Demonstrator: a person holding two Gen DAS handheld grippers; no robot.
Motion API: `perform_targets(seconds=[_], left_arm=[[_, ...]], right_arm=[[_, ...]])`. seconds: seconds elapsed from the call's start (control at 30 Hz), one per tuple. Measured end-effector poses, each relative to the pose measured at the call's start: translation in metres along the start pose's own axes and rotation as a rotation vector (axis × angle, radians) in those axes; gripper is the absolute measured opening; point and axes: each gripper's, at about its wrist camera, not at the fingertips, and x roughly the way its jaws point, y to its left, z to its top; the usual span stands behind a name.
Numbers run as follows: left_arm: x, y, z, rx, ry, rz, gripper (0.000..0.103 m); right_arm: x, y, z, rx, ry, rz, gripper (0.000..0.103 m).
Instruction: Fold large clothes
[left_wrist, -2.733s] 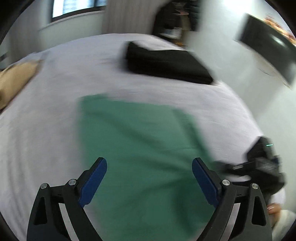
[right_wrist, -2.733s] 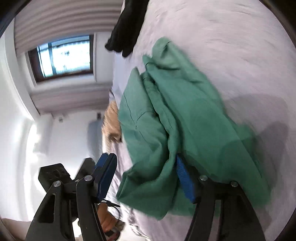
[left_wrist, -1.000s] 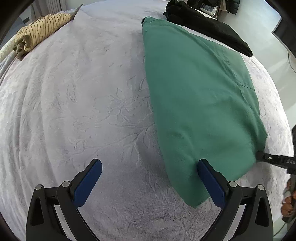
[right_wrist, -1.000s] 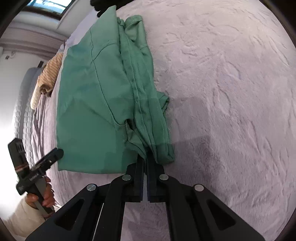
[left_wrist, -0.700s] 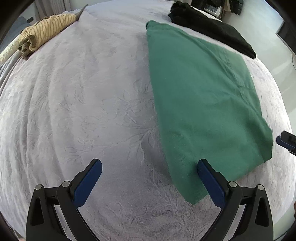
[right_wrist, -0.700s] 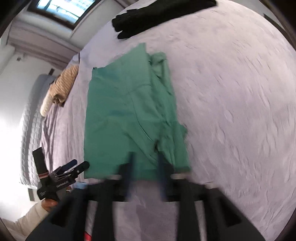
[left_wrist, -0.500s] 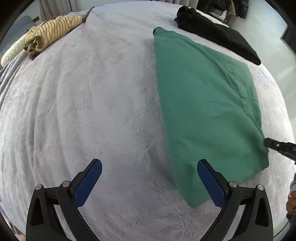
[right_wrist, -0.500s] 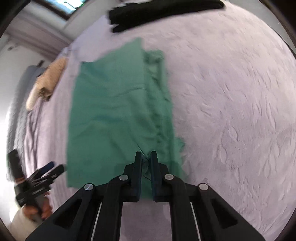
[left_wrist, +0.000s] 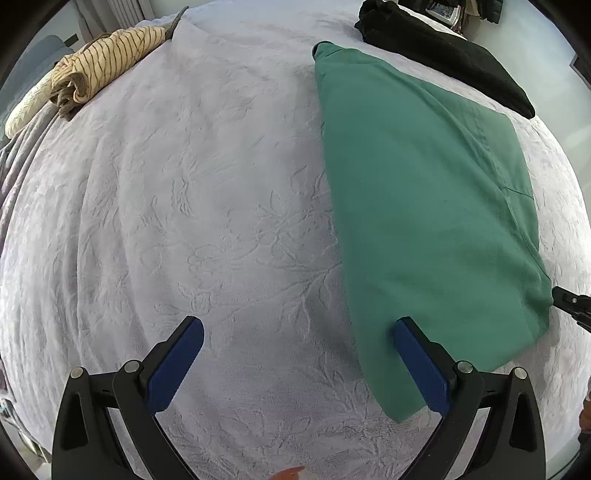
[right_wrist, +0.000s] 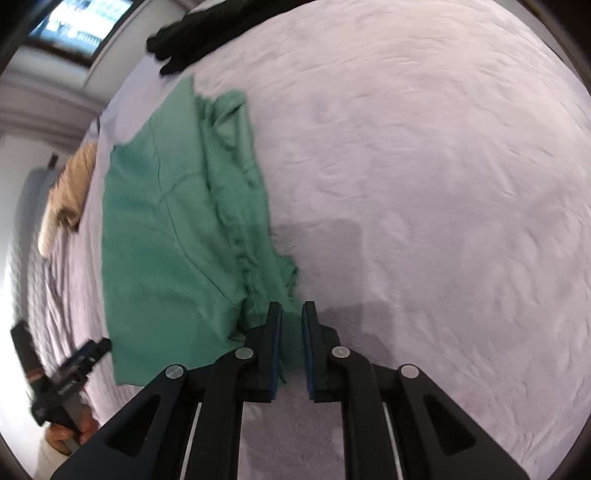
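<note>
Pale bedspread (left_wrist: 221, 221) carrying green garment (left_wrist: 424, 206), folded long, along its right side. Left gripper (left_wrist: 297, 365) gaping wide, empty, beside near corner; right gripper (right_wrist: 291, 347) just parting, narrow gap, hem released. Risk: bunched right edge springing loose, spoiling next fold.

Left wrist: close above the bed (left_wrist: 221, 221), facing steeply down.
Right wrist: likewise, from the opposite side.
Shared: green garment (left_wrist: 424, 206) (right_wrist: 166, 236), black clothing (left_wrist: 443, 55) (right_wrist: 207, 33).
</note>
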Motion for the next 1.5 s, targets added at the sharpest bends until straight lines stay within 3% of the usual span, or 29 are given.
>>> perform_targets(seconds=[0.27, 0.3, 0.37, 0.57, 0.67, 0.87, 0.97, 1.5], left_arm=[[0.002, 0.001, 0.002, 0.008, 0.005, -0.006, 0.103], [0.003, 0.001, 0.003, 0.010, 0.007, -0.009, 0.103], [0.004, 0.001, 0.004, 0.010, 0.014, -0.016, 0.103], [0.008, 0.000, 0.009, 0.010, 0.021, -0.029, 0.103], [0.009, 0.000, 0.011, 0.013, 0.022, -0.030, 0.103], [0.011, -0.003, 0.014, 0.020, 0.032, -0.032, 0.103], [0.012, -0.005, 0.016, 0.027, 0.035, -0.034, 0.103], [0.022, -0.012, 0.026, 0.040, 0.055, -0.082, 0.103]], right_arm=[[0.000, 0.003, 0.003, -0.010, 0.013, 0.005, 0.015], [0.001, 0.006, 0.004, -0.013, 0.014, 0.006, 0.024], [0.001, 0.010, 0.004, -0.020, 0.009, 0.010, 0.058], [0.003, 0.016, 0.009, -0.037, 0.008, 0.031, 0.062], [0.004, 0.016, 0.011, -0.039, 0.008, 0.038, 0.074], [0.004, 0.020, 0.014, -0.056, 0.008, 0.053, 0.076], [0.004, 0.023, 0.018, -0.067, 0.004, 0.065, 0.084], [0.011, 0.022, 0.030, -0.073, -0.007, 0.119, 0.088]])
